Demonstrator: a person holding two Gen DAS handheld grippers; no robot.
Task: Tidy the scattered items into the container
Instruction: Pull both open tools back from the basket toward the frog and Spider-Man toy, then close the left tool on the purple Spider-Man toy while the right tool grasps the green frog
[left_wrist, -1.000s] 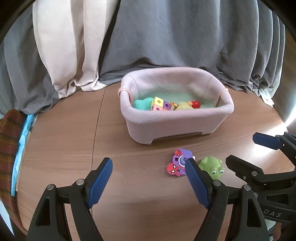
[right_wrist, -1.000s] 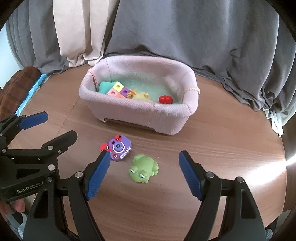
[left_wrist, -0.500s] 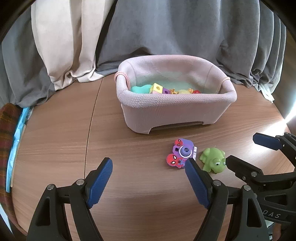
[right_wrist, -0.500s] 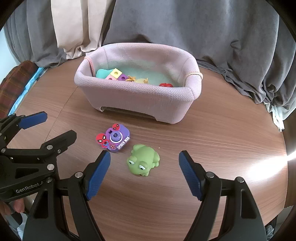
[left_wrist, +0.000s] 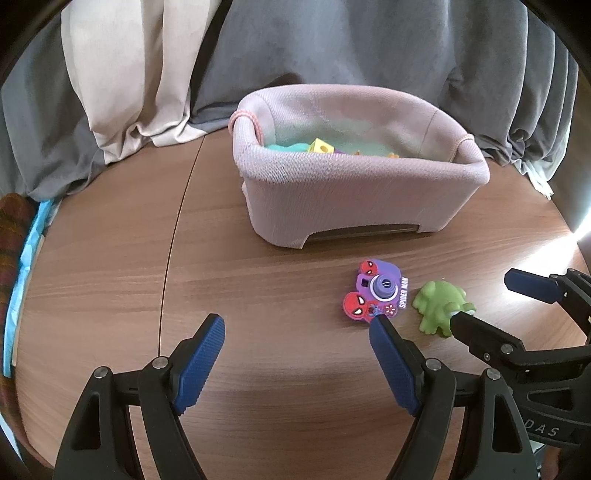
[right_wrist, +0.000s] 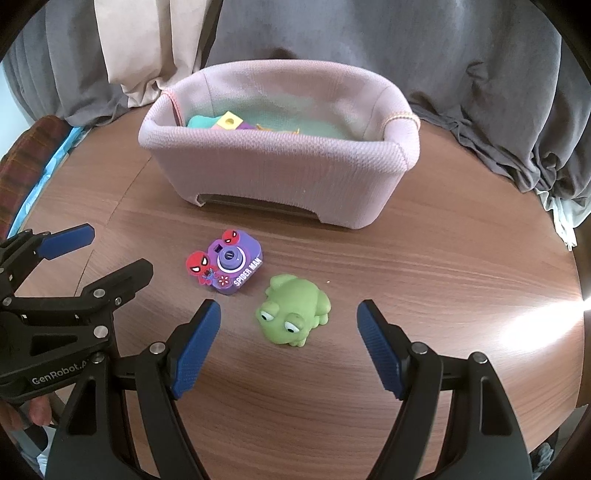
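Looking along the left hand-held gripper (left_wrist: 295, 328), left wrist view: jaws open and empty above the wooden worktop (left_wrist: 110, 258). A purple Spider-Man toy camera (left_wrist: 376, 291) and green toy frog (left_wrist: 439, 306) lie side by side, near the pink fabric basket (left_wrist: 351, 199). Right wrist view: the right hand-held gripper (right_wrist: 288, 314), jaws open, flanks the frog (right_wrist: 295, 314) without touching it; the camera (right_wrist: 231, 264) lies just beside; the basket (right_wrist: 280, 166) holds 1 yellow block (right_wrist: 229, 121).
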